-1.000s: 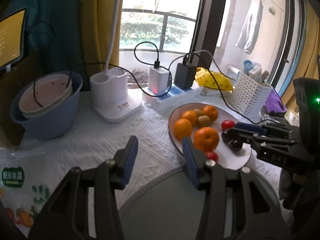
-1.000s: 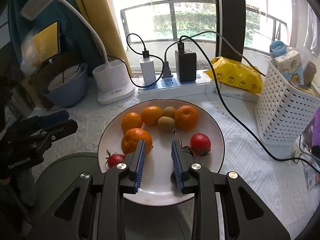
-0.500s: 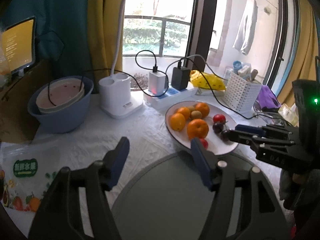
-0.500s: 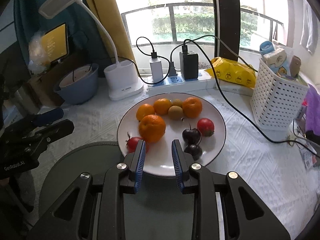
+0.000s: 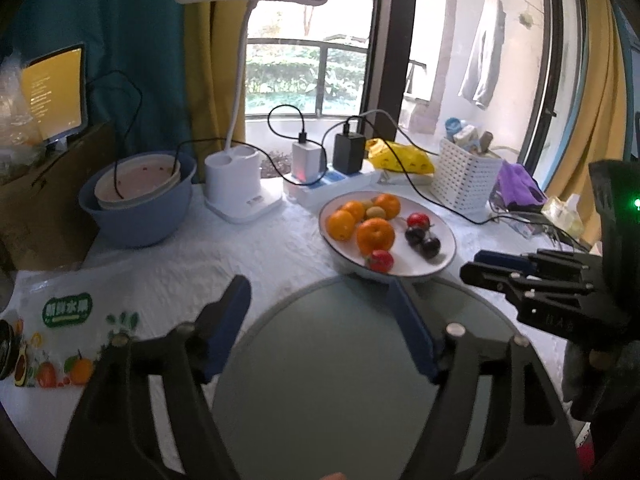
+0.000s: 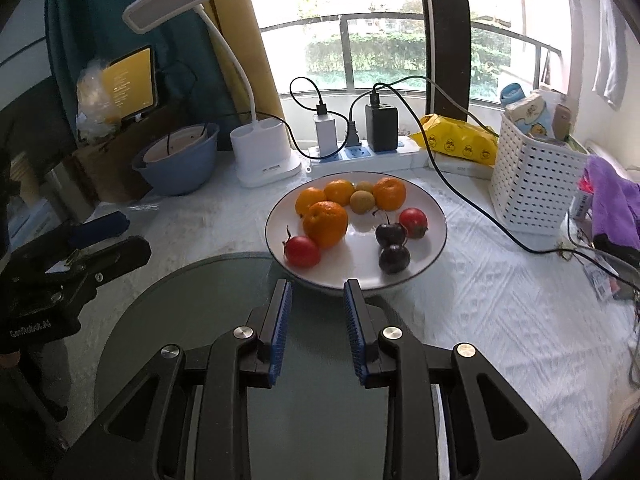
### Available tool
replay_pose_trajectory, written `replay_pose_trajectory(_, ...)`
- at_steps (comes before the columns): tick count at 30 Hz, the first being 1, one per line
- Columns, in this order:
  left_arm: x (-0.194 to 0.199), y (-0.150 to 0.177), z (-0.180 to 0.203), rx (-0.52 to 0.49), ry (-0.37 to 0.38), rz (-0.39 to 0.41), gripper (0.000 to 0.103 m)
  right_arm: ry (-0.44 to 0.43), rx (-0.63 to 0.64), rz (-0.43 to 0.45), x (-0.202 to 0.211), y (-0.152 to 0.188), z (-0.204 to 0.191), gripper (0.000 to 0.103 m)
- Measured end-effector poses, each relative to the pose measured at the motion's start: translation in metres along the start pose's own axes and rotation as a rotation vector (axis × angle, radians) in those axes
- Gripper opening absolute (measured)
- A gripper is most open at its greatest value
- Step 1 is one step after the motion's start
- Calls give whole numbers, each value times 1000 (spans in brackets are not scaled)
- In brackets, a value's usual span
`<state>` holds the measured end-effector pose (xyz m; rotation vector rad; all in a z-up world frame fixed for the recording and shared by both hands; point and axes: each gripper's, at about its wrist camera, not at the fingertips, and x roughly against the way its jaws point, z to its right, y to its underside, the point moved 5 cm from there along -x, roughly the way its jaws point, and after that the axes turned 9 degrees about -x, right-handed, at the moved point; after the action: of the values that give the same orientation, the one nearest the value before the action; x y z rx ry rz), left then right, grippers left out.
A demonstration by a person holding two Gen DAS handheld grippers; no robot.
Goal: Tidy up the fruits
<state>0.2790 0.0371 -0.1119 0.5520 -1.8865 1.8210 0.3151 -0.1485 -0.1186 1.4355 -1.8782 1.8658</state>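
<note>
White plate (image 6: pixel 434 220), frame centre, on the counter (image 6: pixel 500 320): four oranges (image 6: pixel 326 222), two kiwis (image 6: pixel 363 202), two red tomatoes (image 6: pixel 302 251), two dark plums (image 6: pixel 394 258). Grey round mat (image 6: pixel 192 304), lower frame. Left tool (image 5: pixel 318 294): jaws wide apart, holding nothing. Right tool (image 6: pixel 317 294): jaws parted, holding nothing.

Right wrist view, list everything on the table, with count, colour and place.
Plate: one, white, centre.
Oranges: four, orange, plate's far-left part.
Kiwis: two, brown-green, among oranges.
Tomatoes: two, red, plate's left and right.
Dark plums: two, near side.
Grey round tray: one, nearest.
Blue bowl: one, far left.
Lamp: one, white, behind.
White basket: one, right.
Left gripper: open.
Right gripper: open, empty.
</note>
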Motion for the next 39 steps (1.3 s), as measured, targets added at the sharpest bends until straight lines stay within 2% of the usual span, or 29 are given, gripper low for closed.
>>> replay_pose_trajectory(6,15,8,7,-11,-1,8,87,8,-7,18,16,11,-3,29)
replay_pose_trajectory(18,54,15,14,-40,-18,52,96,31,2,60,53,29,-15,29)
replay_pose_trajectory(34,121,8,18,-59,-80,168,98,32,43,175,117,29,-44,30)
replay_pose_trajectory(39,145,2,16,-45,-105,227,98,36,60,212,136,27,-54,30)
